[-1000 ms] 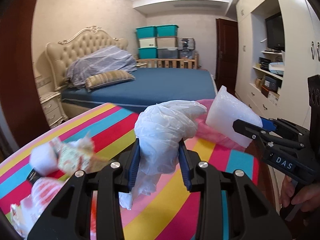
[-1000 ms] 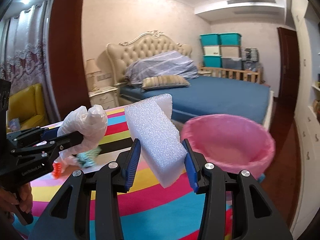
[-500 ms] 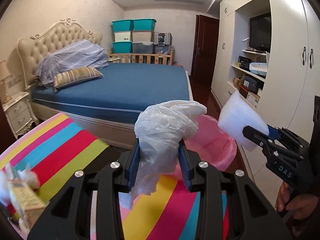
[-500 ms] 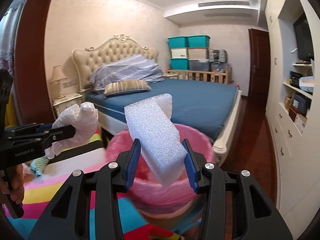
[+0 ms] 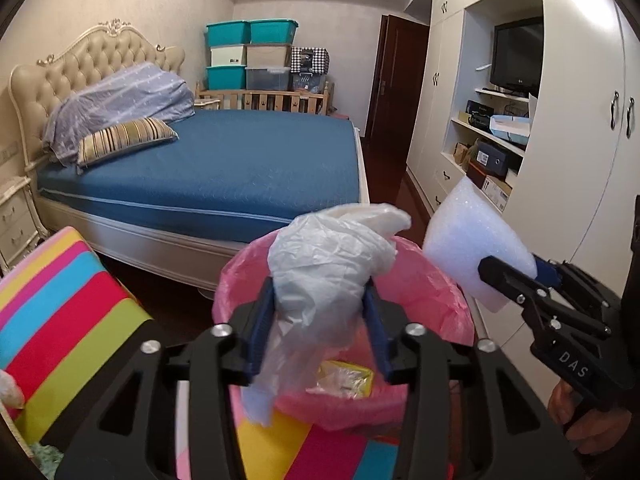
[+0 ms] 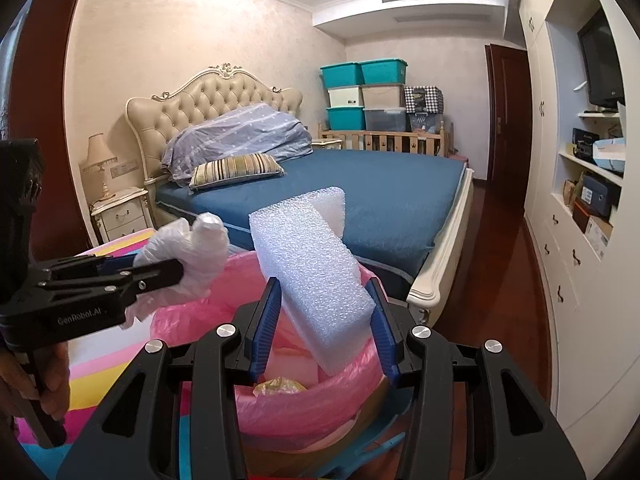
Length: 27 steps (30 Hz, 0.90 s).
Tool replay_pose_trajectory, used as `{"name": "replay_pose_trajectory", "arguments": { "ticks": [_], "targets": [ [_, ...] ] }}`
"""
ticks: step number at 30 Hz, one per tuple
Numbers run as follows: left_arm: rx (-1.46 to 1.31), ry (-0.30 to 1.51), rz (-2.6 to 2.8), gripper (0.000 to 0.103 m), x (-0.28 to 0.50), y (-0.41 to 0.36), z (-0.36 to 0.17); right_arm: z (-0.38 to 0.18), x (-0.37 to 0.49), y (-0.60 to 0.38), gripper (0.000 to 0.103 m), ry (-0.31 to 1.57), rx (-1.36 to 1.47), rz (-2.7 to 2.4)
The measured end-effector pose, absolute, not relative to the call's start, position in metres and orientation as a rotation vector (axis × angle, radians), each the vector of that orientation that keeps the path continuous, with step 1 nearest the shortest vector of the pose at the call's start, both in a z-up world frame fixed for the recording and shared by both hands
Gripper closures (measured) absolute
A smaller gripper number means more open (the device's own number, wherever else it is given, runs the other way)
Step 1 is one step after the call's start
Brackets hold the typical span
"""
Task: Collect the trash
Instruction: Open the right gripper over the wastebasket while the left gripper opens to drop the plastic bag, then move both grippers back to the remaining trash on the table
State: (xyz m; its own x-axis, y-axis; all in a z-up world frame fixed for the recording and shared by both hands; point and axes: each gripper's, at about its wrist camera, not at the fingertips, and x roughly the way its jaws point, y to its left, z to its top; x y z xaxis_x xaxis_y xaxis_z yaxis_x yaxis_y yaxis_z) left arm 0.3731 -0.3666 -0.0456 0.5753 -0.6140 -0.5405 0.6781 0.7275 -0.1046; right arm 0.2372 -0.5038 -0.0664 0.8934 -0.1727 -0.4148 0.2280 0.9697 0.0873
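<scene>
We held two grippers, and we take the pink-lined bin point(image 5: 436, 288) as our landmark. The left gripper point(image 5: 320, 320) was closed on a crumpled clear plastic bag point(image 5: 328, 272), which it pinched between its blue pads point(image 5: 260, 324). The bag was directly above the opening of the bin, and its loose tail hung down toward the inside. In the right wrist view the same left gripper point(image 6: 176, 270) came from the left of the bin point(image 6: 192, 320) and the plastic bag point(image 6: 188, 248) was over the left rim.

The right gripper point(image 6: 324, 324) was closed on a white foam block point(image 6: 308, 268). The block was tilted, its lower end pointing into the bin and its upper end rising above the far rim. In the left wrist view the right gripper point(image 5: 516, 280) held the foam block point(image 5: 472, 248) just above the right rim of the bin.

Inside the bin, at the bottom, lay a yellow wrapper point(image 5: 344, 376); we saw it also from the right side point(image 6: 280, 386).

The bin was beside the striped colourful cloth point(image 5: 60, 320), which lay to its left. Behind the bin was the bed with the blue cover point(image 5: 224, 168), and to the right of the bin was the white wardrobe point(image 5: 576, 120).
</scene>
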Motion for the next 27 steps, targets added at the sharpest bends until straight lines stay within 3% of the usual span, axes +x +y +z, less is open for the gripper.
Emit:
{"name": "replay_pose_trajectory", "arguments": {
  "ticks": [1,3,13,27],
  "targets": [
    [0.111,0.585,-0.756,0.043,0.377,-0.368,-0.047,-0.068,0.243,-0.505,0.044,0.426,0.142,-0.206],
    [0.099,0.574,-0.746,0.033,0.382,-0.367,-0.047,-0.068,0.247,-0.508,0.034,0.419,0.157,-0.213],
    [0.078,0.508,-0.607,0.005,0.372,-0.313,-0.030,-0.067,0.224,-0.505,0.034,0.404,0.165,-0.215],
    [0.070,0.456,-0.440,0.005,0.308,-0.205,-0.008,-0.071,0.215,-0.412,0.026,0.465,0.136,-0.063]
  ]
}}
